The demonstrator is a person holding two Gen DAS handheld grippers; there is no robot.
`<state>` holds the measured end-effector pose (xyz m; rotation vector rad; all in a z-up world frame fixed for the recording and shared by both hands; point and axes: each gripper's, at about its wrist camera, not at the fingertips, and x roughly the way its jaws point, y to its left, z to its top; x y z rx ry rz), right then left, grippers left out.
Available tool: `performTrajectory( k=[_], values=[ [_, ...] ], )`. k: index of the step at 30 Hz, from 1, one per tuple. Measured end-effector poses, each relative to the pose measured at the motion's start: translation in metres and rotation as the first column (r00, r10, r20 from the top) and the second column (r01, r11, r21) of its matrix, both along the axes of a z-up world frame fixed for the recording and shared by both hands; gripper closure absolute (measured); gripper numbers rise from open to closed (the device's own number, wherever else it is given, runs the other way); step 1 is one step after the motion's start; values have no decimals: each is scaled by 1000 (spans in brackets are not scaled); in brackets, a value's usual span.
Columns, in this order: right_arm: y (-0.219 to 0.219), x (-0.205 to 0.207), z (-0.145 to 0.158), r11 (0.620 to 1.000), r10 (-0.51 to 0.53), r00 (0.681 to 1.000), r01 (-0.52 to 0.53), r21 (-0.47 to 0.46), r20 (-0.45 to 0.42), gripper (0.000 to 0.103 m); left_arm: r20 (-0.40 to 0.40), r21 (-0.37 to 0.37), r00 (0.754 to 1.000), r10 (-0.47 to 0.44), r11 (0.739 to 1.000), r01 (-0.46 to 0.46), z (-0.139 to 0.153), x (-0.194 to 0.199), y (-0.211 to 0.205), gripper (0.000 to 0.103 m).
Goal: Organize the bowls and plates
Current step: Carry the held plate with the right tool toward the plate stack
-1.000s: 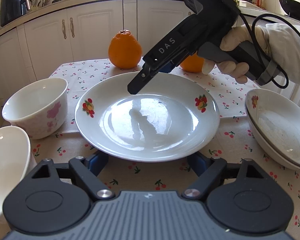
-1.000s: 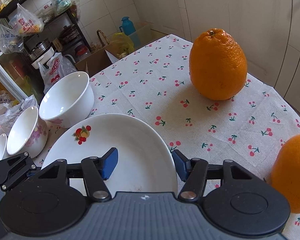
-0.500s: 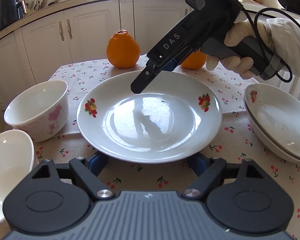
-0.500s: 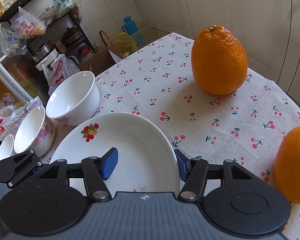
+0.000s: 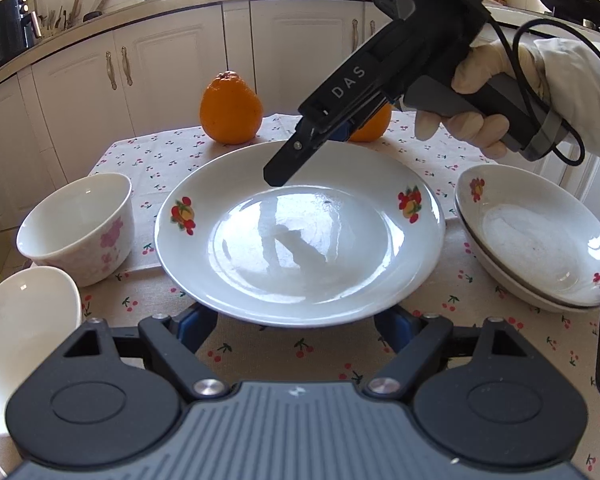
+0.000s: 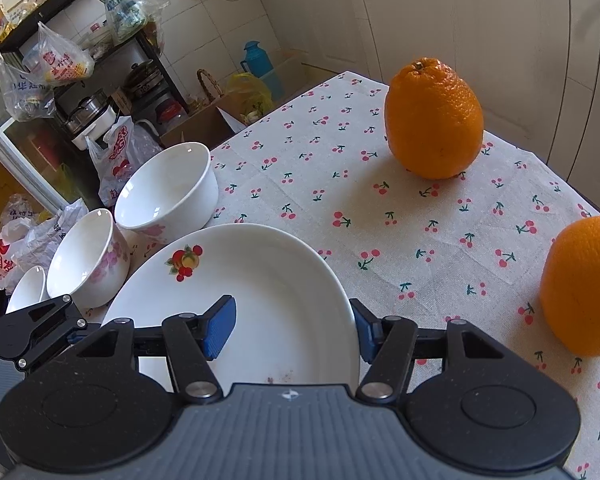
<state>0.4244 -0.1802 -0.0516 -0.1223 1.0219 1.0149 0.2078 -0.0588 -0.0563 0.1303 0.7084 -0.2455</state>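
Note:
A large white plate with fruit decals [image 5: 300, 248] lies on the cherry-print tablecloth, also in the right wrist view [image 6: 260, 280]. My left gripper [image 5: 296, 332] is open, its blue pads low at the plate's near rim. My right gripper [image 6: 294, 328] is open, one blue pad above the plate's far rim, the other outside it; it shows in the left wrist view [image 5: 292, 160]. Two stacked shallow plates [image 5: 536, 236] sit at the right. Flowered bowls [image 5: 76, 224] [image 6: 168, 188] [image 6: 86, 258] stand at the left.
Two oranges [image 6: 434, 118] [image 6: 584, 284] stand on the far part of the table [image 6: 380, 208]. Another white bowl [image 5: 20, 320] is at the near left edge. Cabinets [image 5: 160, 68] lie beyond the table; bags and a shelf [image 6: 60, 80] are off its left side.
The left gripper has drawn back a little, so the plate sits farther ahead. The right gripper has lifted slightly over the plate's far rim. Both stay open.

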Motion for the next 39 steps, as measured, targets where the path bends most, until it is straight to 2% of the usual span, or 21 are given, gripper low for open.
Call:
performTrajectory(
  k=[24,39],
  values=[
    [-60,-51,31,992,-118,992,116,51,36,37,11,6,992,-125,992,125,25,-22,-22,18],
    [-121,-92,33,966,-257,965,254,57,58,36,-5,-6,963,-268,963,268,24,-33,-58,18]
  ],
)
